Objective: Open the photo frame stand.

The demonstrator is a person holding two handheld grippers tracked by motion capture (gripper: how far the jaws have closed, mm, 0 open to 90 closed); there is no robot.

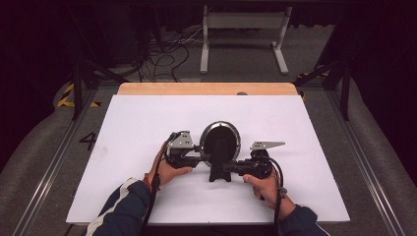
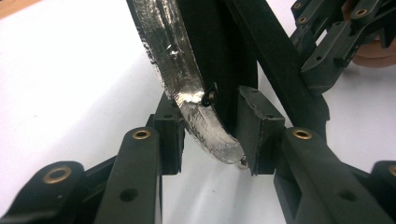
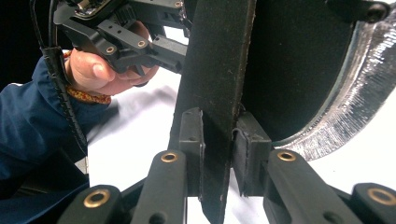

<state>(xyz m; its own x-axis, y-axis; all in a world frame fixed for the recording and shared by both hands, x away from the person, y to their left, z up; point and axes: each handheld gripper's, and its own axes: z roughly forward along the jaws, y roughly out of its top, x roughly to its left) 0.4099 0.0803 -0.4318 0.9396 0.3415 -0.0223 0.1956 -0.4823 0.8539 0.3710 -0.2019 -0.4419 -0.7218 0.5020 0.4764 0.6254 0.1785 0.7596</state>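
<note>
Two claws on one mirror

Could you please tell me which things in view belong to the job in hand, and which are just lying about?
In the job:
oval frame, standing on the table, silver rim clamped by the left gripper
black stand leg, clamped by the right gripper

Lying about:
white table sheet
cables on the floor
white metal frame beyond the table

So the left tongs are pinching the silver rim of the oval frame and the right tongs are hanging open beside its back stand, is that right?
Not quite. The right tongs are shut on the back stand, as the right gripper view shows. The left tongs do pinch the silver rim of the oval frame.
</note>
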